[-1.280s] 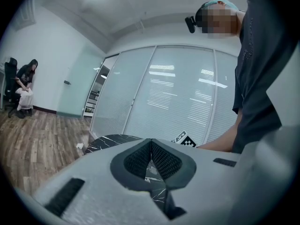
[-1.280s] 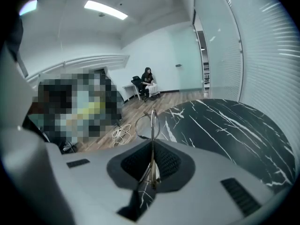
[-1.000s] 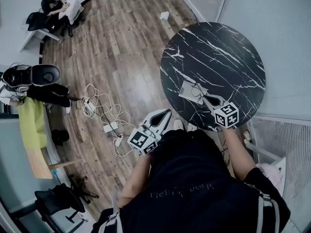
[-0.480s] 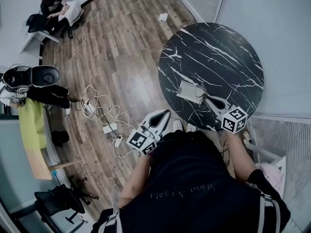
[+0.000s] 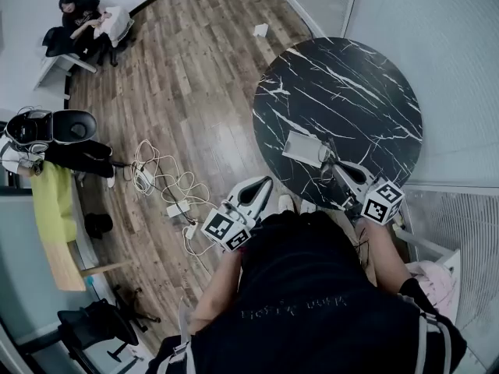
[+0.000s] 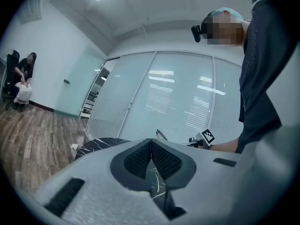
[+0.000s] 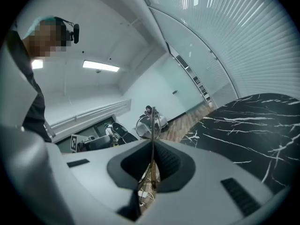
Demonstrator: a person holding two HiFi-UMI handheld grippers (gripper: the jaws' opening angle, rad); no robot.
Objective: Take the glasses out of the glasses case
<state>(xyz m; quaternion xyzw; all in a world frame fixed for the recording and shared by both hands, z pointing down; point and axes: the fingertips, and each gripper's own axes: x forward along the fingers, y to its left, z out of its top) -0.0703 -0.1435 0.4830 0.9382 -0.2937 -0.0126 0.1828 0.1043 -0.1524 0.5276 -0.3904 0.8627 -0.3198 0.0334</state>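
An open grey glasses case [image 5: 302, 148] lies on the near part of the round black marble table [image 5: 351, 84]. My right gripper [image 5: 328, 164] hovers just beside the case's near right corner, shut on the thin-rimmed glasses [image 7: 149, 120]. In the right gripper view their frame stands edge-on between the jaws, with the lenses sticking out past the tips. In the head view the glasses are too small to make out. My left gripper [image 5: 267, 181] is shut and holds nothing. It hangs over the wooden floor, off the table's left edge.
White cables and a power strip [image 5: 165, 184] sprawl on the floor to the left. A person sits in the far corner [image 5: 82, 12]. A scrap of paper [image 5: 260, 29] lies on the floor behind the table. Glass walls [image 5: 437, 22] close the right side.
My right gripper has drawn back toward my body and slightly right, away from the case, with the glasses in its jaws. The left gripper has stayed put.
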